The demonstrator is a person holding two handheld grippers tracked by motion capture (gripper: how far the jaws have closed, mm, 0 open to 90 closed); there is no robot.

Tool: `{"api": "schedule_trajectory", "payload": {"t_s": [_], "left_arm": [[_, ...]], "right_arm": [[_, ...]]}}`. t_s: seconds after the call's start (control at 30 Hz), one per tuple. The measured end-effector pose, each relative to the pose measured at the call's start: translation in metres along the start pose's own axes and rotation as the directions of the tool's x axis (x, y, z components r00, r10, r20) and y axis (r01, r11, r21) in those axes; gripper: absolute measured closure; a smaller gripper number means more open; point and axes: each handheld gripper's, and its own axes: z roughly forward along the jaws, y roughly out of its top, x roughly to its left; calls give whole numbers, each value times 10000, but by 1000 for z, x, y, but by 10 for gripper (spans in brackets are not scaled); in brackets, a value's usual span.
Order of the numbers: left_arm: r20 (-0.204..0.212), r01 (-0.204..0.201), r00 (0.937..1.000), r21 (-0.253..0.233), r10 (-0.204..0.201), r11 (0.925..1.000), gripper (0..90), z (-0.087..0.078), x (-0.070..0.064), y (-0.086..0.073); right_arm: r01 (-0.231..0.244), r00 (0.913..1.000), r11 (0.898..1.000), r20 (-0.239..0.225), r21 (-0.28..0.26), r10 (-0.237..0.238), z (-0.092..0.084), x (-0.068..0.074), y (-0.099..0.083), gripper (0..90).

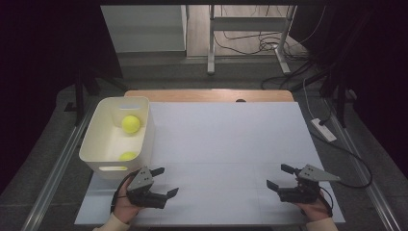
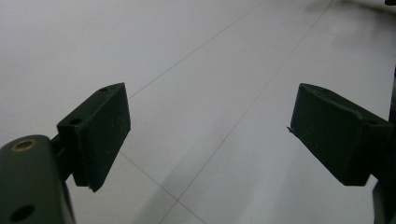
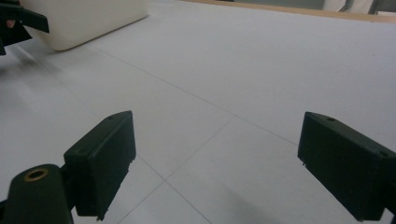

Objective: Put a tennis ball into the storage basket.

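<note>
white sheet (image 1: 231,144) open between hands (bin (image 1: 98,144) blocks left edge).

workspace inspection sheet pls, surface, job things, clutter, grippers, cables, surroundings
Surface: white table top with faint seam lines, a wooden edge along the far side.
Job's things: a white bin at the left, holding two yellow balls, one toward the far end, one at the near wall, partly hidden.
Clutter: nothing seen on the table top.
Grippers: left gripper open, near the bin; right gripper open, at the near right. Both hold nothing.
Cables: a black cable trails from the right gripper; loose cables on the floor beyond the table.
Surroundings: a white power strip on the floor at the right, desk legs beyond, dark sides.
</note>
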Motion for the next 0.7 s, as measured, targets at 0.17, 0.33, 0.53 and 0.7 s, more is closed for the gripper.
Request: {"api": "schedule_trajectory", "payload": {"t_s": [0.17,0.33,0.53,0.7], "left_arm": [[-51,207,9998,-123,-207,9997,133,-3,3,-3],[-65,203,9998,-197,-204,9996,133,-5,3,-2],[-85,200,9998,-223,-202,9996,133,-5,2,-1],[-88,221,9997,-228,-223,9995,133,-4,2,0]], "right_arm": [[110,9998,9999,-171,123,-108,1,1,-1,113],[197,9994,9997,-295,147,-192,0,2,-1,113],[205,9993,9996,-322,168,-200,0,1,-1,113],[180,9994,9996,-305,204,-174,0,1,-2,113]]}}
